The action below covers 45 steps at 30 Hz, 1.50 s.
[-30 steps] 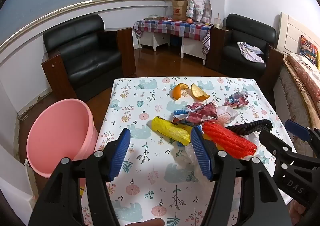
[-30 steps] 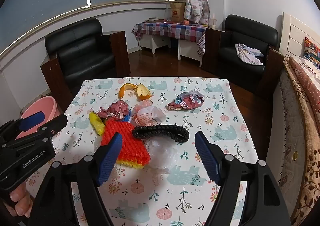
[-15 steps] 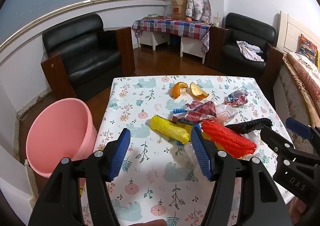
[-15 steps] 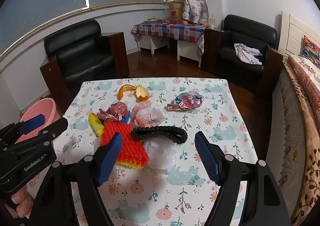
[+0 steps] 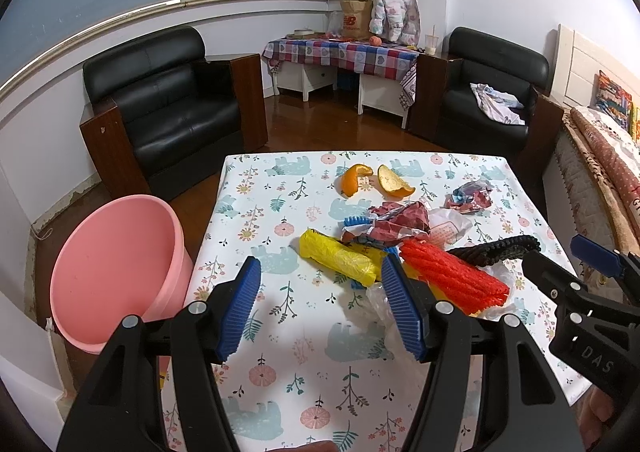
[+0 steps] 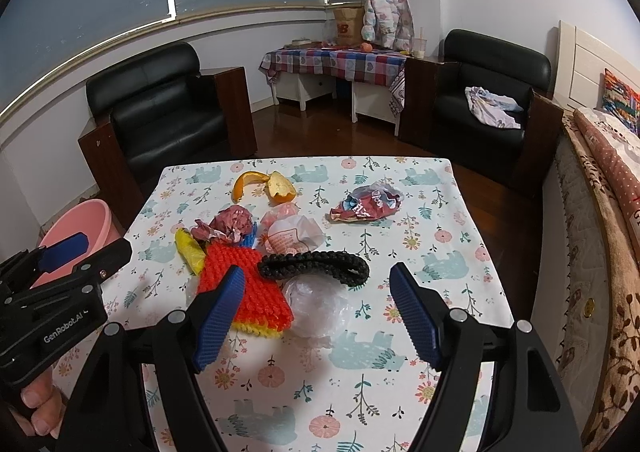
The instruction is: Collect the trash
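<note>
Trash lies on a table with a floral cloth (image 5: 296,336) (image 6: 440,236): orange peels (image 5: 376,182) (image 6: 264,186), a yellow bag (image 5: 340,258) (image 6: 188,250), a red foam net (image 5: 452,276) (image 6: 244,284), a black net (image 5: 496,248) (image 6: 316,266), crumpled red paper (image 5: 396,222) (image 6: 228,226), clear plastic (image 6: 316,306) and a crumpled wrapper (image 5: 468,198) (image 6: 368,204). A pink bin (image 5: 112,272) (image 6: 76,232) stands left of the table. My left gripper (image 5: 320,310) is open and empty, just short of the yellow bag. My right gripper (image 6: 316,314) is open and empty above the clear plastic.
Two black armchairs (image 5: 168,108) (image 5: 488,100) stand behind the table, with a low checked-cloth table (image 5: 340,52) against the far wall. A bed (image 6: 600,212) runs along the right side. The wooden floor (image 5: 320,128) lies between table and chairs.
Both grippers have pulled back slightly from the trash pile; the table looks a little farther away. Nothing was grasped or moved.
</note>
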### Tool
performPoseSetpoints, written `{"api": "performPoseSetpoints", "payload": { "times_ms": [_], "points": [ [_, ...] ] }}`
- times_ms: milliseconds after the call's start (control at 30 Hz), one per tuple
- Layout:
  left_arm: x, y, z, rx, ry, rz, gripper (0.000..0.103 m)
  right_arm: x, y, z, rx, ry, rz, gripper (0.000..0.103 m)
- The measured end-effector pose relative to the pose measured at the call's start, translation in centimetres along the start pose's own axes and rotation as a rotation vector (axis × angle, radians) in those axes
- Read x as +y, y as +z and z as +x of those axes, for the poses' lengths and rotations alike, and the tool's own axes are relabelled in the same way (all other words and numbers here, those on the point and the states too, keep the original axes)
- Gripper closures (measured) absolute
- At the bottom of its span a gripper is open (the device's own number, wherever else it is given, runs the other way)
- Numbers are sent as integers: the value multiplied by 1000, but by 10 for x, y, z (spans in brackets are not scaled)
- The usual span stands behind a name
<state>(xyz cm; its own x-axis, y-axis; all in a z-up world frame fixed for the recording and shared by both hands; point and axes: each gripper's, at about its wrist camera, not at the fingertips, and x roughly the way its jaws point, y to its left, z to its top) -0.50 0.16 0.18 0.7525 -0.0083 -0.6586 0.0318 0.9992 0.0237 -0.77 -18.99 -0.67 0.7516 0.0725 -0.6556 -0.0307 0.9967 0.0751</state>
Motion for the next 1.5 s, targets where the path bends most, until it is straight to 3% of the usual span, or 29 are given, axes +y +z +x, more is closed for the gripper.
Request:
{"api": "performPoseSetpoints", "payload": {
  "times_ms": [1500],
  "points": [
    [-1, -7, -1, 8, -6, -3, 40, 3, -8, -10, -12, 1, -3, 29]
  ]
}}
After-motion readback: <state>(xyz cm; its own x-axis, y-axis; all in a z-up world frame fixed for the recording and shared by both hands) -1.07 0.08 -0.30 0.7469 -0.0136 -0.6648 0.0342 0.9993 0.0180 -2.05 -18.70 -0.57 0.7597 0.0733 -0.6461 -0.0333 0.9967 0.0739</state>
